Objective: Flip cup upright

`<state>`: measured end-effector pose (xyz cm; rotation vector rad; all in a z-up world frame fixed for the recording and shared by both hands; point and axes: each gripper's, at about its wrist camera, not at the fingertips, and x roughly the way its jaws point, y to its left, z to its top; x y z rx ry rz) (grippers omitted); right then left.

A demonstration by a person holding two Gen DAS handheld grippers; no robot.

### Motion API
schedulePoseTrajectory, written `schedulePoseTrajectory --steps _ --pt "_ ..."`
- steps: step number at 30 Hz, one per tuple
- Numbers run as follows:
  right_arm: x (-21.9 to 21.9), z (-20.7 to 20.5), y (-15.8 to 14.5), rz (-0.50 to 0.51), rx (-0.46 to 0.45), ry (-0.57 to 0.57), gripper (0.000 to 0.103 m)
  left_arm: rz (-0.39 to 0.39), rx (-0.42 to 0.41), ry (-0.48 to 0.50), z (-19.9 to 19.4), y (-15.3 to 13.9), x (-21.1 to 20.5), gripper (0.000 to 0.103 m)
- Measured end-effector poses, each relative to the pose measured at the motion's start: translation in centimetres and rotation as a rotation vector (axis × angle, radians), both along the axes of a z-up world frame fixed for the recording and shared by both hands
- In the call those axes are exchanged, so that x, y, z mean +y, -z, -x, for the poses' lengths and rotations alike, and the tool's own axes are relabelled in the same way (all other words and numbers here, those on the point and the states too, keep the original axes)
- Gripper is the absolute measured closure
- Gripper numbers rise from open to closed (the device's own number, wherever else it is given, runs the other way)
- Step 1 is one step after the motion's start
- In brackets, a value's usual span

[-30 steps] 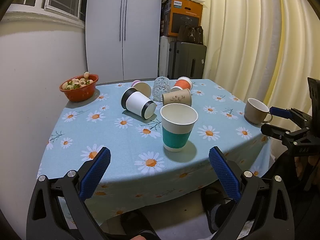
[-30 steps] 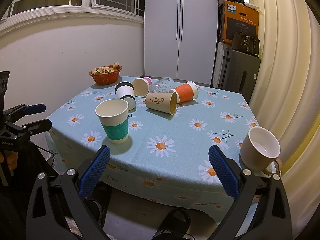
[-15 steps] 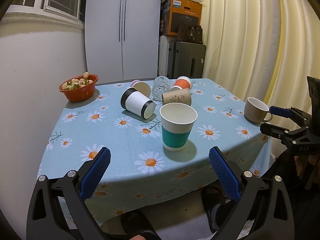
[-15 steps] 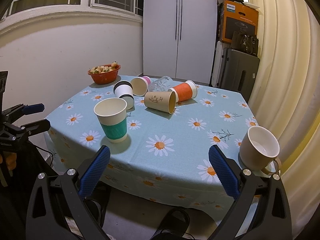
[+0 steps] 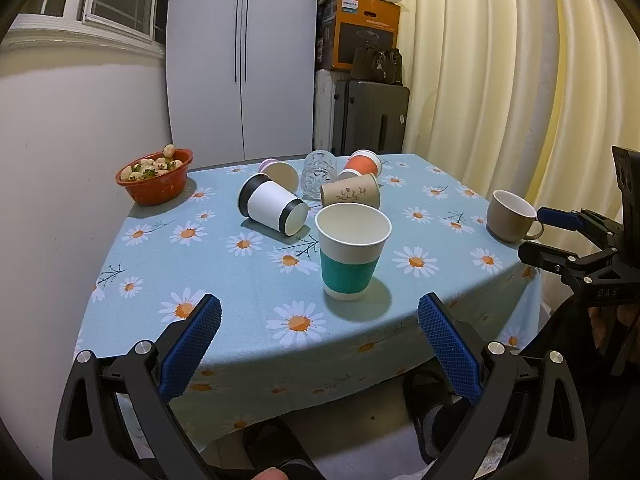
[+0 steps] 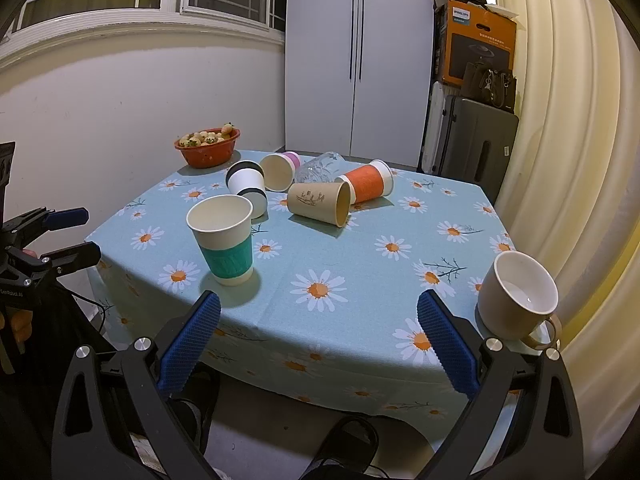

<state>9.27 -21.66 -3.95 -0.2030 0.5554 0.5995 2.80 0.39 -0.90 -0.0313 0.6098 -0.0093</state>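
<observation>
A teal-banded paper cup (image 5: 352, 254) (image 6: 225, 240) stands upright near the table's front. A beige mug (image 5: 510, 216) (image 6: 516, 296) stands upright at the right edge. Behind lie several cups on their sides: a white cup with black bands (image 5: 272, 208) (image 6: 248, 184), a brown paper cup (image 5: 352, 194) (image 6: 320, 202), an orange cup (image 5: 362, 164) (image 6: 366, 184), a pink-based cup (image 5: 280, 172) (image 6: 280, 168) and a clear glass (image 5: 318, 170) (image 6: 320, 166). My left gripper (image 5: 320, 344) is open and empty before the table's front edge. My right gripper (image 6: 318, 340) is open and empty, the mug at its right.
A red bowl (image 5: 154, 178) (image 6: 208, 148) of food sits at the table's far left corner. The daisy tablecloth (image 5: 224, 280) hangs over the edge. A white wall is to the left, curtains (image 5: 500, 80) to the right, and a wardrobe, suitcases and a box behind.
Both grippers have drifted very slightly; the views have shifted a little. No cup has moved, and both grippers have stayed open.
</observation>
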Motion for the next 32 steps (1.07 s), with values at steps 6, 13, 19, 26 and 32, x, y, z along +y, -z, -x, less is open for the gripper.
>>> schedulePoseTrajectory --steps 6,13,19,26,32 --pt "0.05 0.05 -0.02 0.0 0.0 -0.001 0.005 0.002 0.003 0.0 -0.01 0.04 -0.04 0.007" --pt "-0.08 0.01 0.02 -0.001 0.0 0.0 0.005 0.005 0.007 -0.001 -0.03 0.13 -0.01 0.007" --pt "-0.09 -0.03 0.04 0.001 0.0 0.001 0.005 0.001 0.011 -0.008 -0.02 0.21 -0.04 0.007" --pt "-0.4 -0.18 0.1 0.003 0.005 0.008 0.005 0.005 0.009 0.002 -0.03 0.18 -0.09 0.007" --pt "-0.4 -0.21 0.13 0.005 0.004 0.008 0.005 0.01 0.01 0.003 -0.05 0.16 0.0 0.007"
